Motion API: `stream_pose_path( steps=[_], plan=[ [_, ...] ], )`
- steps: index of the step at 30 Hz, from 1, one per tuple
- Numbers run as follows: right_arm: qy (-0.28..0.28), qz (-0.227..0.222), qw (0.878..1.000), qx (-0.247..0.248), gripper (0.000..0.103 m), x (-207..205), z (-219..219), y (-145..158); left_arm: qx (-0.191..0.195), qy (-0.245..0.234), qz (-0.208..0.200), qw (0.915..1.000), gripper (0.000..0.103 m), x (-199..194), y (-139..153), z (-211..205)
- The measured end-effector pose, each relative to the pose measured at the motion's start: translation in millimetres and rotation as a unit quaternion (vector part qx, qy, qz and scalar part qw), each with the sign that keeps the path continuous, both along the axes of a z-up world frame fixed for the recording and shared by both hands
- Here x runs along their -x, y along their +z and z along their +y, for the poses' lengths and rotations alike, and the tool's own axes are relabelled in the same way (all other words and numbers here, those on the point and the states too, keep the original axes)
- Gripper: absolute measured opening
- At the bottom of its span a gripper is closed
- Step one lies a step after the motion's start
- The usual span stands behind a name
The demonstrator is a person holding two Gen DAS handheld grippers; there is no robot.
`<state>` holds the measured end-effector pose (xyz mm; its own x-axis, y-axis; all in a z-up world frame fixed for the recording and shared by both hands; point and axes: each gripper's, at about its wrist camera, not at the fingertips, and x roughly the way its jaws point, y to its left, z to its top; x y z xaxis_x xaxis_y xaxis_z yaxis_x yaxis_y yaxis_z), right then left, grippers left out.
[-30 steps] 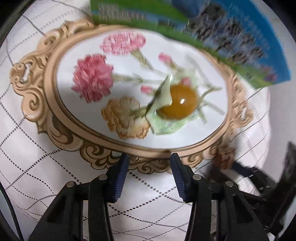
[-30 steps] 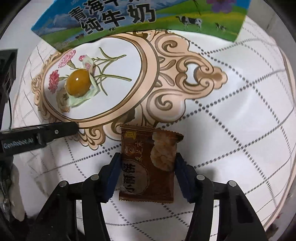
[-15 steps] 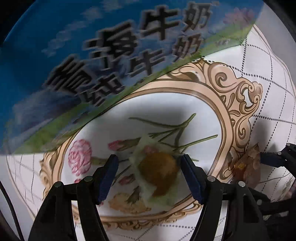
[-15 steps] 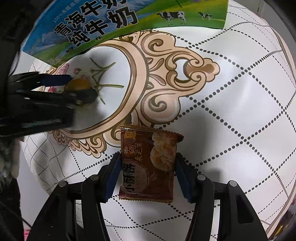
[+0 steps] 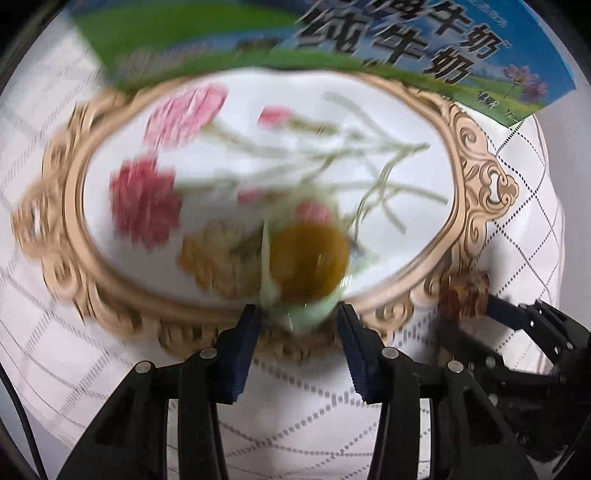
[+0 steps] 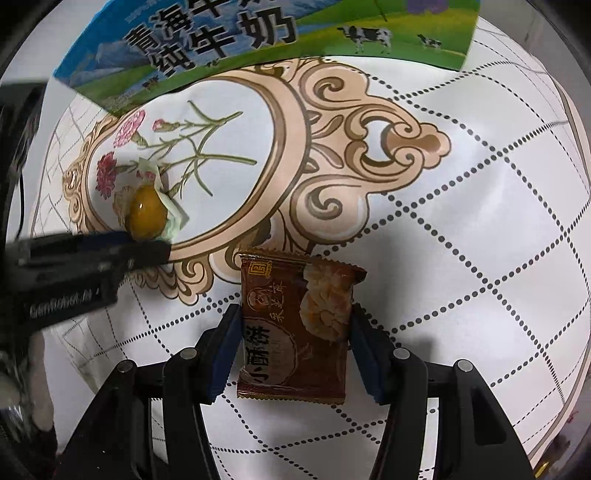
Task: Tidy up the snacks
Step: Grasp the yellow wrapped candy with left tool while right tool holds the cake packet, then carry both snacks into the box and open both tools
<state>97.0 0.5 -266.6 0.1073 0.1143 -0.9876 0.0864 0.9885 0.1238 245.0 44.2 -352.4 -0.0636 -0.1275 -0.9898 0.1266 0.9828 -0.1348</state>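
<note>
A yellow-orange jelly snack in a pale green wrapper (image 5: 308, 258) lies on the flowered oval of the tablecloth, just ahead of my left gripper (image 5: 298, 325), which is open with its fingertips at the wrapper's near edge. It also shows in the right wrist view (image 6: 147, 218), with the left gripper (image 6: 110, 254) beside it. My right gripper (image 6: 295, 332) is shut on a brown biscuit packet (image 6: 295, 328), gripped by its two long edges. The packet's end (image 5: 463, 297) shows at the right of the left wrist view.
A blue and green milk carton box (image 6: 258, 33) lies along the far edge of the table, also in the left wrist view (image 5: 332, 44). The white tablecloth (image 6: 480, 221) has a dotted grid and a tan ornate frame print.
My left gripper swung out over the jelly snack and then pulled back, so the snack is now just beyond its fingertips. My right gripper held still with the brown packet.
</note>
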Motion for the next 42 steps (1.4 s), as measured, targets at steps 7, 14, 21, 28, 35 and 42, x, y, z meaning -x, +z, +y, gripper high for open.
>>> stream_pose_path(
  steps=[7, 14, 21, 28, 35, 42],
  plan=[
    [0.001, 0.004, 1.000, -0.008, 0.060, 0.7, 0.6, -2.2, 0.023, 0.009, -0.028, 0.9993, 0.049, 5.5, 27.2, 19.8],
    [-0.004, 0.007, 1.000, -0.013, 0.060, -0.2, -0.1, -4.2, -0.018, -0.053, -0.072, 0.9958, 0.069, -26.6, 56.8, 6.5],
    [-0.007, 0.009, 1.000, -0.011, 0.060, -2.7, -3.1, -6.2, -0.049, -0.110, -0.052, 0.9913, 0.055, -27.4, 11.9, -24.4],
    [-0.006, -0.010, 1.000, 0.006, 0.058, 0.3, 3.0, -2.8, -0.043, -0.075, -0.060, 0.9944, 0.042, -12.6, 41.1, -22.1],
    [-0.020, -0.033, 0.999, -0.026, 0.058, 3.2, -0.3, 14.6, 0.000, -0.024, -0.056, 0.9982, 0.041, 17.3, 67.2, 18.2],
    [-0.020, -0.074, 0.995, -0.063, 0.058, -5.0, -5.2, 61.9, 0.046, -0.004, -0.080, 0.9957, 0.041, 36.5, 132.2, 28.9]
  ],
)
